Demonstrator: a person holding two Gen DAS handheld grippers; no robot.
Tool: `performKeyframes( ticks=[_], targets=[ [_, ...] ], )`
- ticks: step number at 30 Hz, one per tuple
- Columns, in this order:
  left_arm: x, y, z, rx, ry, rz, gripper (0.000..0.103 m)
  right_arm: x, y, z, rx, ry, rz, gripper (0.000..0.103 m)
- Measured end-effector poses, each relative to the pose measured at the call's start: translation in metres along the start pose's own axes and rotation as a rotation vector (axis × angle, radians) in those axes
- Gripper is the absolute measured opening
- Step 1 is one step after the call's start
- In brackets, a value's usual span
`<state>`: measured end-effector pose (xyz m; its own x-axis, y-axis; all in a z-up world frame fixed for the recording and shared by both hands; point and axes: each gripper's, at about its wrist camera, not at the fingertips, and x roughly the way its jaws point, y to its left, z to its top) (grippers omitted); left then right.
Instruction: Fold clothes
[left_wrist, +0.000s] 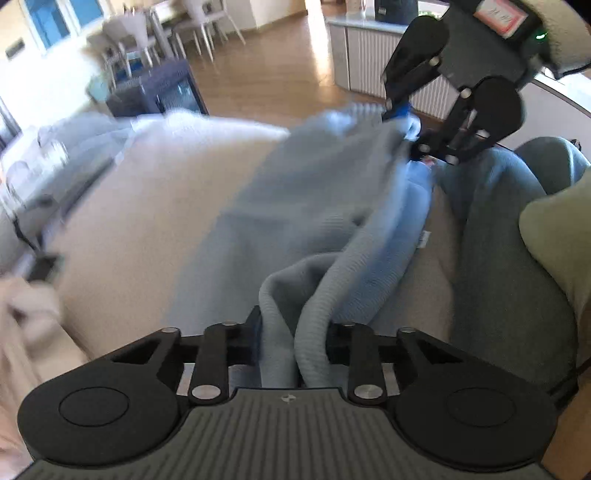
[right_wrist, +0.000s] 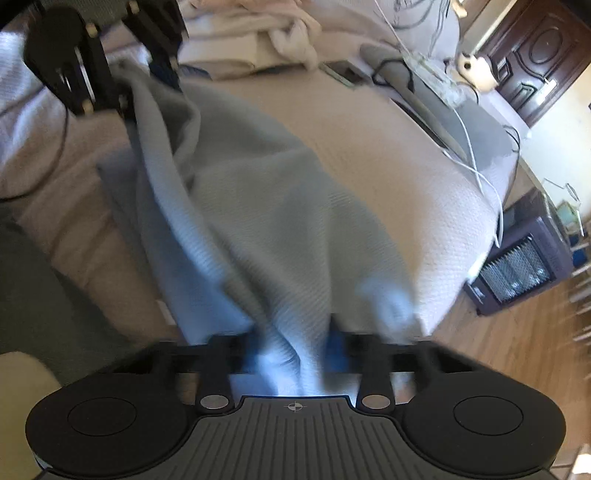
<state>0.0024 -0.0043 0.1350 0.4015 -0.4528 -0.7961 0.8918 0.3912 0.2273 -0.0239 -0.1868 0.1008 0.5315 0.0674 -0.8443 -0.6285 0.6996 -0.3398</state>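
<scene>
A light blue knit garment (left_wrist: 314, 192) hangs stretched between both grippers above a beige bed cover (left_wrist: 155, 206). In the left wrist view my left gripper (left_wrist: 293, 332) is shut on a bunched, ribbed edge of it. At the top right of that view my right gripper (left_wrist: 406, 129) pinches another edge. The right wrist view shows the garment (right_wrist: 277, 206) running from my right gripper (right_wrist: 293, 343), shut on gathered cloth, up to my left gripper (right_wrist: 147, 92) at the top left. Both pairs of pads are hidden by the fabric.
White clothes (right_wrist: 280, 29) are piled at the far end of the bed cover (right_wrist: 388, 155), with cables (right_wrist: 469, 147) along its edge. A person's grey-green trouser leg (left_wrist: 517, 266) is close on the right. A dark mesh-fronted box (right_wrist: 517, 269) stands on the wooden floor (left_wrist: 280, 74).
</scene>
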Motion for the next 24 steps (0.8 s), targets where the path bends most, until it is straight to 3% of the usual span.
performKeyframes(
  ticks=[4, 7, 10, 11, 14, 17, 19, 24],
  targets=[
    [-0.023, 0.026, 0.023, 0.030, -0.092, 0.125, 0.019, -0.018, -0.032, 0.028, -0.006, -0.047, -0.074, 0.015],
    [-0.036, 0.047, 0.035, 0.001, -0.192, 0.296, 0.019, -0.025, -0.059, 0.048, -0.027, -0.128, -0.207, 0.015],
    [-0.032, 0.040, 0.029, 0.003, -0.234, 0.390, 0.019, -0.021, -0.064, 0.052, -0.078, -0.220, -0.319, 0.015],
    [-0.027, 0.031, 0.023, 0.014, -0.217, 0.371, 0.019, -0.018, -0.062, 0.051, -0.097, -0.247, -0.349, 0.015],
    [-0.012, -0.002, -0.004, 0.050, -0.130, 0.233, 0.020, 0.002, -0.039, 0.030, -0.142, -0.190, -0.322, 0.015],
    [-0.016, -0.022, -0.025, -0.011, -0.082, 0.119, 0.019, 0.003, -0.018, 0.002, -0.135, -0.157, -0.264, 0.015],
    [-0.020, -0.029, -0.034, -0.049, -0.057, 0.077, 0.020, -0.008, -0.004, -0.012, -0.163, -0.162, -0.264, 0.015],
    [-0.005, -0.040, -0.060, -0.028, 0.054, 0.032, 0.023, -0.010, 0.028, -0.033, -0.263, -0.124, -0.268, 0.015]
  ],
)
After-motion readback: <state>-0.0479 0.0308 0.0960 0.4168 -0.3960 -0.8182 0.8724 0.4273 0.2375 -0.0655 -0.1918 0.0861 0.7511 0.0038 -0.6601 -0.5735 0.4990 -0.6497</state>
